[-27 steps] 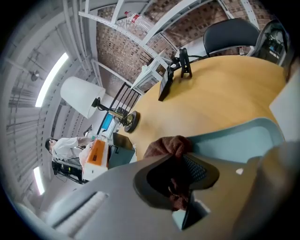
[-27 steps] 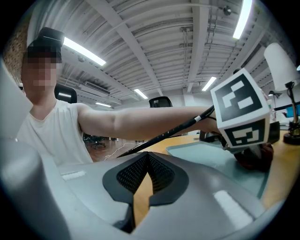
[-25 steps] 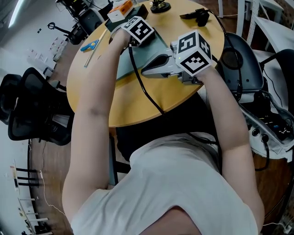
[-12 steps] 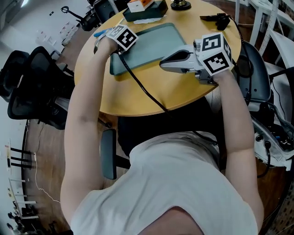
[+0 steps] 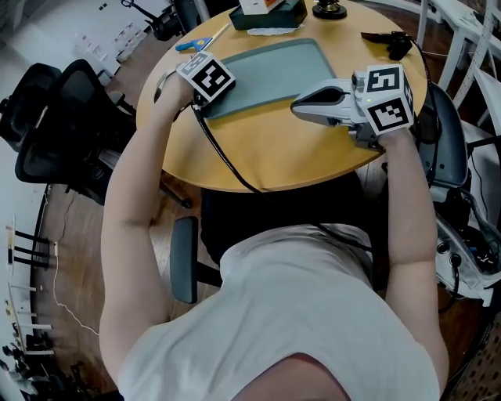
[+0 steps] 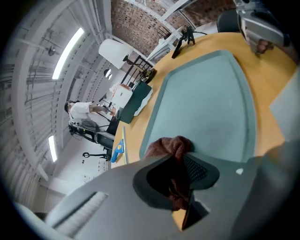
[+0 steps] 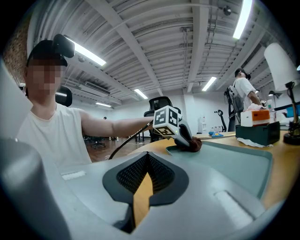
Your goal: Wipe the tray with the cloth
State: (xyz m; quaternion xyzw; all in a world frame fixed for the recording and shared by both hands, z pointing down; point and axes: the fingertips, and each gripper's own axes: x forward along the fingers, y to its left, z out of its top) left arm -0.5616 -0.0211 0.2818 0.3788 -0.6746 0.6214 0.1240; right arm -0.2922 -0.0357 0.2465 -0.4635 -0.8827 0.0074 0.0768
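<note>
A grey-green tray [image 5: 274, 66] lies on the round yellow table [image 5: 274, 149]. My left gripper [image 6: 180, 180] is shut on a dark red cloth [image 6: 169, 146] and presses it on the tray's near-left corner. In the head view only its marker cube [image 5: 206, 77] shows; the jaws are hidden beneath it. The right gripper view shows that cube [image 7: 167, 121] with the cloth [image 7: 193, 144] under it on the tray [image 7: 229, 161]. My right gripper [image 5: 297, 104] hovers shut and empty over the tray's near right edge, with only a thin wedge of table showing between its jaws.
At the table's far edge stand a dark green box [image 5: 270, 14] with an orange-and-white box on it, a blue-handled tool [image 5: 196, 43], a small tripod base [image 5: 329, 9] and a black device [image 5: 391, 39]. Black chairs [image 5: 55, 117] stand at the left. A person [image 7: 243, 89] stands far off.
My left gripper has slid with the cloth from the tray's far side to its near-left corner. The right gripper has kept its place over the tray.
</note>
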